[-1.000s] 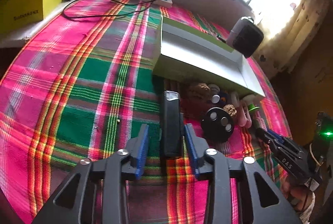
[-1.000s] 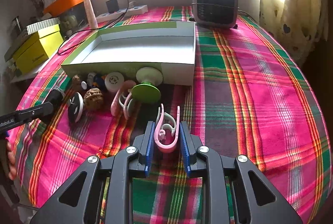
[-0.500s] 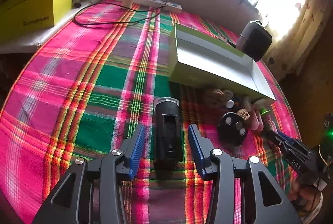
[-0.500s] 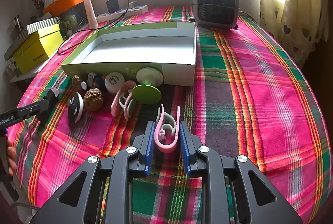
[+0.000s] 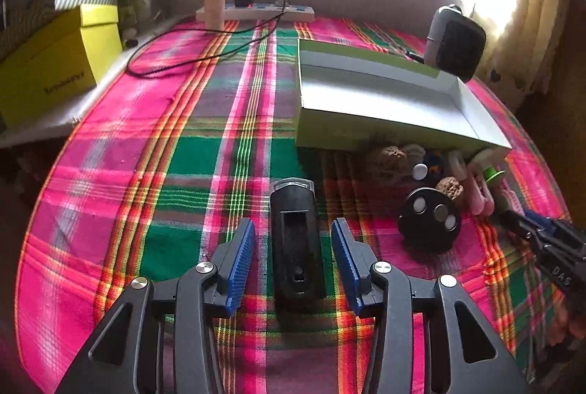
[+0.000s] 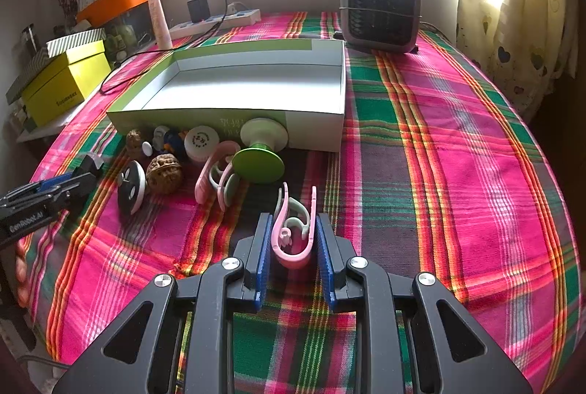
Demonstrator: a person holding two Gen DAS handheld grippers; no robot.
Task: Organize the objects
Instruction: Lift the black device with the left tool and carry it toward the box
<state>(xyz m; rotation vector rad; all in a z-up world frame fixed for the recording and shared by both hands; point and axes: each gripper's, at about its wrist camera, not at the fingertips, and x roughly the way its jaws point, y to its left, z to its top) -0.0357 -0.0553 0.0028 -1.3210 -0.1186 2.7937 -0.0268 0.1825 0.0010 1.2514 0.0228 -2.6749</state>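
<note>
A black oblong device [image 5: 296, 240] lies on the plaid cloth between the open jaws of my left gripper [image 5: 293, 247], with a gap on each side. My right gripper [image 6: 293, 236] is shut on a pink clip [image 6: 293, 229] that rests on the cloth. An open white and green box [image 6: 241, 89] stands behind a row of small things: a black disc [image 6: 131, 187], a walnut [image 6: 164, 172], a white cap [image 6: 201, 142], pink clips [image 6: 216, 174] and a green spool [image 6: 258, 157]. The box [image 5: 384, 100] and disc [image 5: 429, 218] also show in the left wrist view.
A grey heater [image 6: 381, 9] stands behind the box. A power strip [image 5: 256, 13] with a charger and black cable, a yellow box [image 5: 55, 64] and an orange box [image 6: 117, 0] line the far left edge. The left gripper shows at the left of the right wrist view [image 6: 44, 198].
My left gripper has opened wider and let go of the black device, which now lies flat on the cloth. The left view has swung left. My right gripper has stayed still on the pink clip.
</note>
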